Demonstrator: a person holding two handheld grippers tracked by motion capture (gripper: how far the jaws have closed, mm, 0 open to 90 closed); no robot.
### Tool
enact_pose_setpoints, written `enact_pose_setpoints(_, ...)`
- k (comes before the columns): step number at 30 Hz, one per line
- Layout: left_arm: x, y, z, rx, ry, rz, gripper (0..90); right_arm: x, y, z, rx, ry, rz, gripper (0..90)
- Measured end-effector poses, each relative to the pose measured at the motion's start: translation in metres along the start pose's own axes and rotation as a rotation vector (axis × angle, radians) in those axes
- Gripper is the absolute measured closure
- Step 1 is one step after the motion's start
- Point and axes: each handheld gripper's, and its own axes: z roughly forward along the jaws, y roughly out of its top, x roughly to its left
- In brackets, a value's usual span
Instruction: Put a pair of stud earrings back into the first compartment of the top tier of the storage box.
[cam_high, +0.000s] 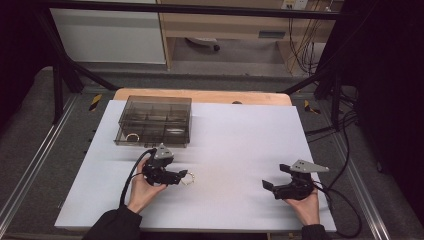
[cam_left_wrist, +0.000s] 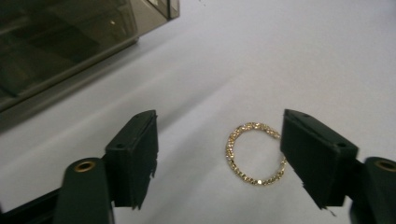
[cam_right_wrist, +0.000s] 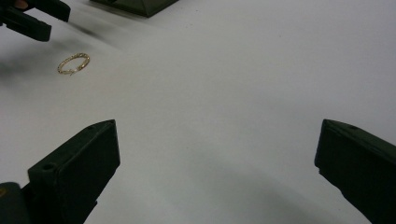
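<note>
A thin gold ring (cam_high: 189, 178) set with tiny stones lies flat on the white board (cam_high: 240, 145), left of centre. My left gripper (cam_high: 184, 176) is low over it and open. In the left gripper view the ring (cam_left_wrist: 256, 154) lies between the two jaws, close against the right-hand one and well apart from the left-hand one. My right gripper (cam_high: 275, 176) rests at the board's right side, open wide, with nothing between its jaws (cam_right_wrist: 217, 163). Far off in the right gripper view I see the ring (cam_right_wrist: 74, 63) and the left gripper (cam_right_wrist: 32, 18).
A smoky clear compartment box (cam_high: 155, 120) stands at the board's back left, with another gold ring (cam_high: 132, 136) in a front compartment. Its wall (cam_left_wrist: 56, 42) is close beyond my left gripper. Black frame bars and cables run around the table.
</note>
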Motion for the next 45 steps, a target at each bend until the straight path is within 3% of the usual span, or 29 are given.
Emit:
enact_pose_setpoints(8, -0.008, 0.0, 0.016, 0.05, -0.006, 0.022, 49.4, 0.0, 0.0, 0.0, 0.001, 0.0, 0.001, 0.6)
enact_pose_setpoints(20, -0.009, -0.004, 0.027, 0.074, -0.001, 0.03, 71.4, 0.0, 0.0, 0.0, 0.0, -0.001, 0.003, 0.6)
enact_pose_setpoints(31, -0.009, -0.005, 0.029, 0.074, 0.007, 0.028, 84.1, 0.0, 0.0, 0.0, 0.002, 0.0, 0.004, 0.6)
enact_pose_setpoints(45, -0.008, -0.004, 0.025, 0.06, 0.003, 0.012, 85.8, 0.0, 0.0, 0.0, 0.003, 0.001, 0.002, 0.6)
